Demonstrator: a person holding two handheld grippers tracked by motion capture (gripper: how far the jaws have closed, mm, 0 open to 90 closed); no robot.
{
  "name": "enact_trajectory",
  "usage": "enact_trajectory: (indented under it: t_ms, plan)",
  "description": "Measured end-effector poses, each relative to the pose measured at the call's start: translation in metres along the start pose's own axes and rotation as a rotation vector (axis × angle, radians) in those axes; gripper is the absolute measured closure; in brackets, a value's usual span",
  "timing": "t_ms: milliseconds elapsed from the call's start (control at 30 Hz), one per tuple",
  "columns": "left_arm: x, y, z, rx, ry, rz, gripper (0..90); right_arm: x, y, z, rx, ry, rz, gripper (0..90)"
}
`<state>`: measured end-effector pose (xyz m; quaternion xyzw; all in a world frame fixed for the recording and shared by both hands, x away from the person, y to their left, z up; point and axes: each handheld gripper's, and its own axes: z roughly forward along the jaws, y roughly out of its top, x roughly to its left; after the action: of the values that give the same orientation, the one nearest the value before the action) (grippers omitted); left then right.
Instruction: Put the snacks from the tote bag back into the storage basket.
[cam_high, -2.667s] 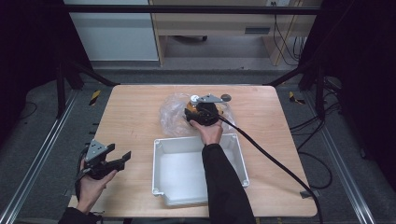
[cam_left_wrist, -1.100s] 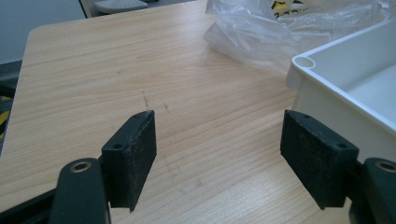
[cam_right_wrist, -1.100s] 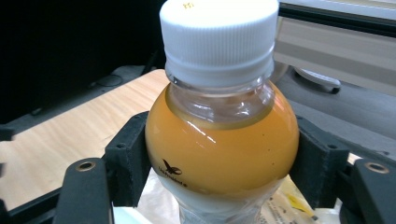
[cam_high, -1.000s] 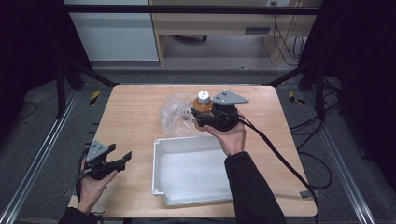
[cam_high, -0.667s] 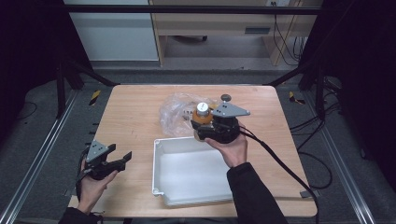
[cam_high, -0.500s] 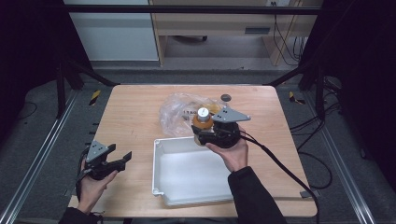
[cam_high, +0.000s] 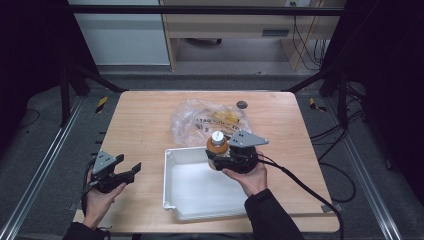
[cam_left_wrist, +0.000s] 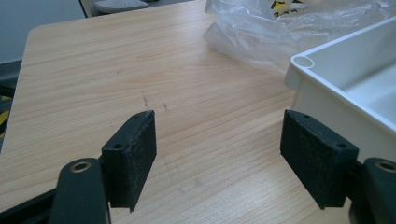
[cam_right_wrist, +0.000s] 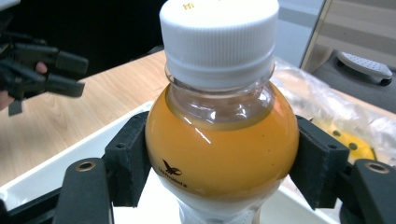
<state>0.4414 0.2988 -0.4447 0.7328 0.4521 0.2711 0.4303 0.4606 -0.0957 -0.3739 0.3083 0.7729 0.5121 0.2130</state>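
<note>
Bottle (cam_right_wrist: 222, 154) is clamped upright by right gripper (cam_high: 223, 159) at centre frame, should be lowered squarely into white tray (cam_high: 172, 192); left gripper (cam_left_wrist: 224, 163) jaws are held open, empty.

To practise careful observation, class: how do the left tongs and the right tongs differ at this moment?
The left tongs stand open with nothing between them; the right tongs are shut on the orange juice bottle. The left tongs hover over the bare wooden table; the right tongs are over the white tray. Both have black padded jaws.
</note>
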Motion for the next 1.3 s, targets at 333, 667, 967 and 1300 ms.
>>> enact_trajectory:
  t_ms: [333,667,967,1300]
  plan:
    - [0.000,0.000,0.000,0.001,0.001,0.003,26.9,0.006,-0.029,0.013,0.055,0.022,0.022,30.6]
    - [0.000,0.000,-0.001,0.002,-0.002,0.002,26.9,0.009,-0.046,0.029,0.084,0.024,0.050,30.5]
    - [-0.001,0.000,-0.001,0.003,-0.004,0.007,26.9,0.008,-0.056,0.032,0.081,0.026,0.065,30.3]
    - [-0.002,-0.001,-0.001,0.005,-0.006,0.009,26.9,0.007,-0.061,0.031,0.062,0.019,0.094,29.6]
